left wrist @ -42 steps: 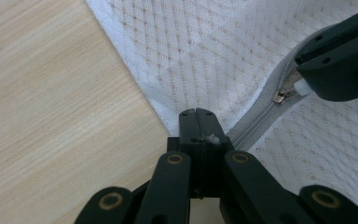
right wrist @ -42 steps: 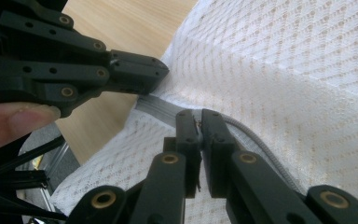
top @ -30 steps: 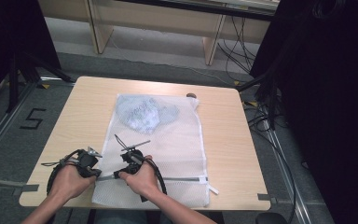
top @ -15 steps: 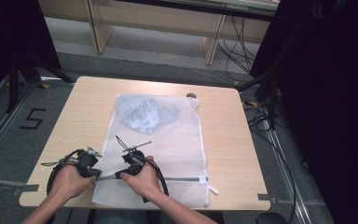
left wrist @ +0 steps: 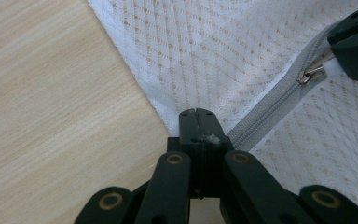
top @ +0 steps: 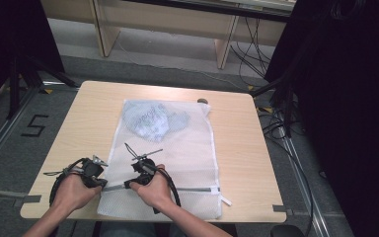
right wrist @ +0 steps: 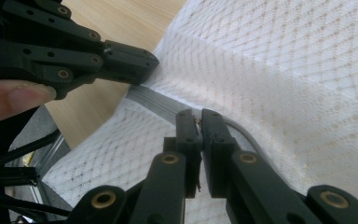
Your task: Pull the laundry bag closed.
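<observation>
Both forearms come in from the near edge of the light wooden tabletop [top: 94,113], hands low and close together over the near left corner of the white mesh laundry bag [top: 177,158]. The left gripper [top: 100,183] lies nearly flat, aimed toward the right gripper [top: 127,185], which points back at it. In the left gripper view the jaws are pressed together on the bag's edge [left wrist: 158,100] at the end of the grey zipper [left wrist: 270,105]. In the right gripper view the jaws pinch the zipper's small metal pull tab [right wrist: 196,120]. The bag lies flat, long axis running away from the person, its zipper crosswise along the near end. A crumpled pale blue garment [top: 153,118] sits inside at the far end
</observation>
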`<state>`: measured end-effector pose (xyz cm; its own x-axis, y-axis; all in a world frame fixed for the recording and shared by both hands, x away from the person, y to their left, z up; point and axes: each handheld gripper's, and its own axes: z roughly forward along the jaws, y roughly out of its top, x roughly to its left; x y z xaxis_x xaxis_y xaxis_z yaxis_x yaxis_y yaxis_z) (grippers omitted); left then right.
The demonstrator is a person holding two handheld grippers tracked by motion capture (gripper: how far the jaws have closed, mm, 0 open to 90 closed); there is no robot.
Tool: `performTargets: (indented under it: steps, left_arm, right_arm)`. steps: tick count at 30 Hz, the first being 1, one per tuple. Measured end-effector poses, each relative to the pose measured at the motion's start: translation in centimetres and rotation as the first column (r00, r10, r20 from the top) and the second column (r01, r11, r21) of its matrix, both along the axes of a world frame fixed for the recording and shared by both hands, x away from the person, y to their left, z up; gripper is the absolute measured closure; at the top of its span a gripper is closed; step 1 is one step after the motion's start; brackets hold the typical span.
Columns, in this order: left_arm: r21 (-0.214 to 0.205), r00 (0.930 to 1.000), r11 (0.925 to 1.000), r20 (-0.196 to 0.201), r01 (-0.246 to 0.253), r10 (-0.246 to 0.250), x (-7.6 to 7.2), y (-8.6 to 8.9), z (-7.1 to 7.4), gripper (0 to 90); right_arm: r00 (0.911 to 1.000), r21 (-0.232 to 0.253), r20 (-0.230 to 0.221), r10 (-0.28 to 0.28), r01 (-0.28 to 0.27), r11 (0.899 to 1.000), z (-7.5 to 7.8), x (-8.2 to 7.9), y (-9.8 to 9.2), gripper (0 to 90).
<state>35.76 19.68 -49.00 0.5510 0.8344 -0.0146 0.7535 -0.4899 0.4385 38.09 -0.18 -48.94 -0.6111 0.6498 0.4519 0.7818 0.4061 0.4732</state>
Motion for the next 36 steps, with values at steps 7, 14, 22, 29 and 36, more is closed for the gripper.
performTargets:
  steps: [7, 14, 22, 29, 36]
  left_arm:
    - [0.0, 1.0, 1.0, 0.0, -0.002, 0.002, 0.0, 0.0, 0.0, 90.0]
    - [-0.001, 1.0, 1.0, 0.0, -0.002, 0.002, 0.0, 0.0, 0.0, 90.0]
    - [0.003, 1.0, 1.0, -0.004, 0.001, -0.001, 0.0, 0.0, 0.0, 90.0]
    - [0.003, 1.0, 1.0, -0.006, 0.001, -0.001, 0.0, 0.0, 0.0, 90.0]
    - [0.006, 1.0, 1.0, -0.009, 0.0, 0.0, 0.0, 0.0, 0.1, 90.0]
  right_arm:
    - [0.9995, 0.009, -0.028, -0.012, 0.012, 1.0, 0.1, 0.0, -0.4, 87.0]
    - [0.9993, -0.006, -0.026, -0.028, 0.028, 1.0, 0.3, -0.1, -0.7, 87.0]
    - [1.0, 0.003, -0.001, 0.001, -0.001, 1.0, 0.3, 0.1, -1.0, 87.0]
    - [0.9995, -0.006, -0.019, -0.026, 0.026, 1.0, 0.5, 0.0, -1.4, 87.0]
    - [0.9999, -0.005, 0.008, -0.007, 0.007, 1.0, 0.4, 0.1, -1.6, 87.0]
